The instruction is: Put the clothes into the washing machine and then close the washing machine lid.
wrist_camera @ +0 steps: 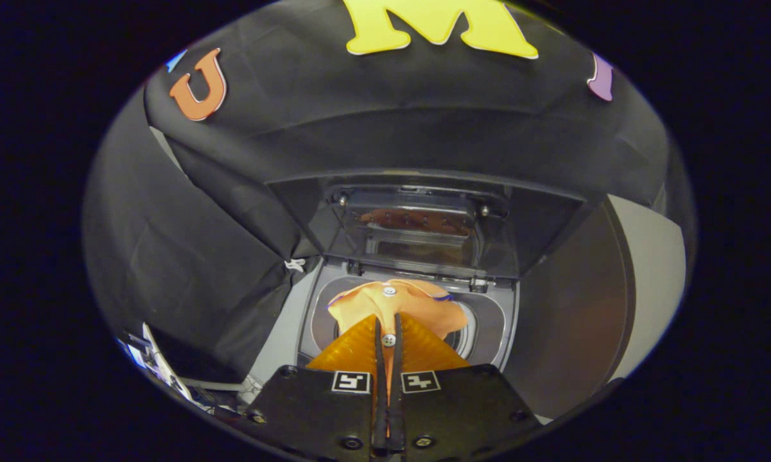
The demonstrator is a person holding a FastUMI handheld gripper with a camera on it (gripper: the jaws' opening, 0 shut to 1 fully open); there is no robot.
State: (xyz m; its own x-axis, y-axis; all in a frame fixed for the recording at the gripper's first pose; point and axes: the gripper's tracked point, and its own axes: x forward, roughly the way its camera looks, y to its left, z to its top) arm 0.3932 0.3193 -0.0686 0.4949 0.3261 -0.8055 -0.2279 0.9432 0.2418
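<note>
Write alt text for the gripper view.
The gripper is shut on an orange garment, holding it over the washer's open drum. The lid stands raised behind it, against the booth's black cloth.

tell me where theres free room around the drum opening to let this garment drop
The jaws are shut on the orange garment, which hangs over the drum opening and covers most of it. Open gaps: a dark crescent beside the cloth, and the grey rim on the other side. The raised lid crowds the back.

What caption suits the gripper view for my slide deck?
Claw shut on orange garment, held over the washing machine drum, lid open.
</note>
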